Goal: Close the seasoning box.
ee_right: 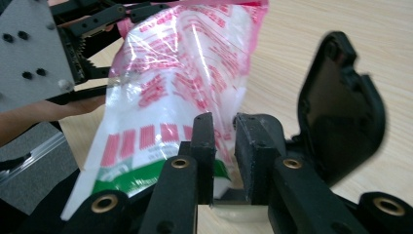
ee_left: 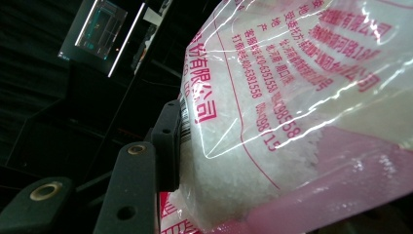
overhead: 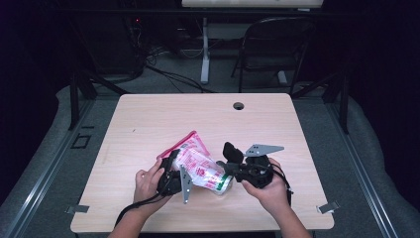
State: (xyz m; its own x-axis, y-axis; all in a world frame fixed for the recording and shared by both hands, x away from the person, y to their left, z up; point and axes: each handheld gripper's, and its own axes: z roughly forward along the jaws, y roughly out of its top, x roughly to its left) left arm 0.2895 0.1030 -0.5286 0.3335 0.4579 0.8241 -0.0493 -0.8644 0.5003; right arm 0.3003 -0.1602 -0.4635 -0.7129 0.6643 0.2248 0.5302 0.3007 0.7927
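Holding a clear plastic bag (overhead: 200,166) of white granules, printed in pink, above the pale wooden table (overhead: 148,116), I have it between my two claws: my left claw (overhead: 174,173) clamps its upper part, one pad pressed flat on the film beside the barcode. My right claw (ee_right: 224,146) has its jaws nearly together at the bag's green bottom corner; I cannot tell whether they pinch the film. Next, I judge, I must secure that corner before tilting or moving the bag.

Clear plastic bag of white granules (overhead: 200,166), pink-red print and pink top edge, green band at bottom, tilted above the table, held at both ends.
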